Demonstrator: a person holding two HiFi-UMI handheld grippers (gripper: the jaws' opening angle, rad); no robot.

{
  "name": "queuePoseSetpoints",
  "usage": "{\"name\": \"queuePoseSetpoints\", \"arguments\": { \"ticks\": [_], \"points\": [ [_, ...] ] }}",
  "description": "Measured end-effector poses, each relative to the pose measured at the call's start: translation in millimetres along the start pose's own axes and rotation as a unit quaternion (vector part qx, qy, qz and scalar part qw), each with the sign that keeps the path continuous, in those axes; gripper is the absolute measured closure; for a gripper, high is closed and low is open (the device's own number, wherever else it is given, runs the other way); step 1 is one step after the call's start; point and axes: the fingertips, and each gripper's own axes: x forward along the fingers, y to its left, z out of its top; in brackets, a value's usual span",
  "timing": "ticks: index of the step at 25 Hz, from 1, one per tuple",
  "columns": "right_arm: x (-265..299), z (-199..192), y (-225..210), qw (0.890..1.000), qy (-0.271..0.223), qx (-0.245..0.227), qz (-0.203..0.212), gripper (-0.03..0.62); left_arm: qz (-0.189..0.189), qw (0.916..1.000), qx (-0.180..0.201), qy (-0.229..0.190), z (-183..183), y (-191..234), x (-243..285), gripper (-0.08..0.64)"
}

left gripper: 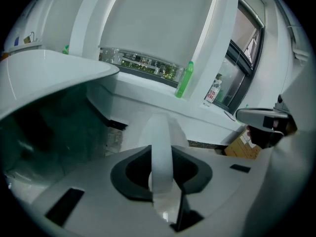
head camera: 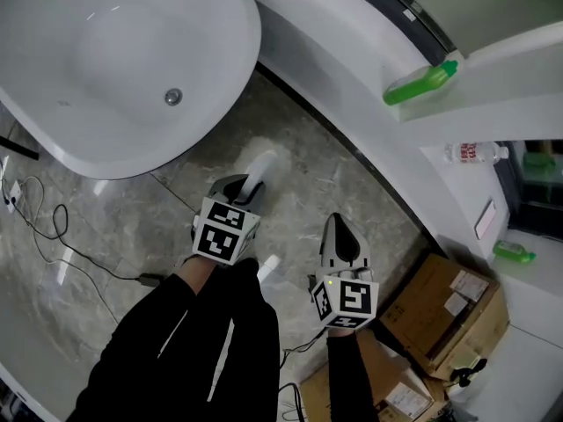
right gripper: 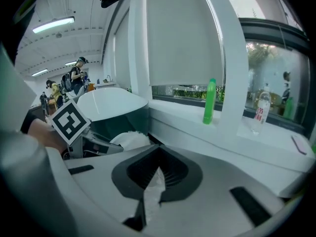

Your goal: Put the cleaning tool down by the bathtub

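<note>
— Left gripper (head camera: 239, 187)?
— Jaws clamped on the white handle of the cleaning tool (head camera: 261, 167). The handle runs straight up between the pads in the left gripper view (left gripper: 160, 137).
— Where's the tool's head?
— Low over the marble floor (head camera: 352, 192), just beside the bathtub (head camera: 88, 42), near its rounded end (touching the floor or not, I can't tell). The pale, fluffy head shows against the tub's base in the right gripper view (right gripper: 131, 139).
— Right gripper (head camera: 337, 227)?
— Near the left one, on the side away from the tub. Its jaws are drawn together, with only a thin pale sliver in the seam. I can't make out what it is.
— Anything else?
— A green bottle (head camera: 420, 82) lies on the window ledge, and cardboard boxes (head camera: 440, 310) sit behind the right gripper.
</note>
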Motion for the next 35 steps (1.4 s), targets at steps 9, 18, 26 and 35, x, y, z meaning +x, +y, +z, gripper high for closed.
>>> {"name": "queuePoseSetpoints", "arguments": {
  "ticks": [9, 18, 26, 35],
  "points": [
    [49.6, -37.9, -2.2, 1.0, -0.011, -0.017, 0.009, 0.592, 0.008, 0.9999, 0.008, -0.004, -40.6, 25.7, 42.4, 0.466],
    [95.8, -69.7, -12.6, 0.999, -0.016, -0.032, 0.009, 0.592, 0.008, 0.9998, 0.017, -0.007, -67.2, 55.8, 93.0, 0.466],
    [140.4, -99.6, -14.3, 0.998, -0.029, -0.05, 0.02, 0.592, 0.012, 0.9993, 0.033, -0.012, -89.9, 84.6, 139.1, 0.466],
    [181.7, -138.3, -19.1, 0.998, -0.034, -0.055, 0.024, 0.592, 0.022, 0.9991, 0.035, -0.008, -121.9, 111.2, 187.2, 0.466]
  ]
}}
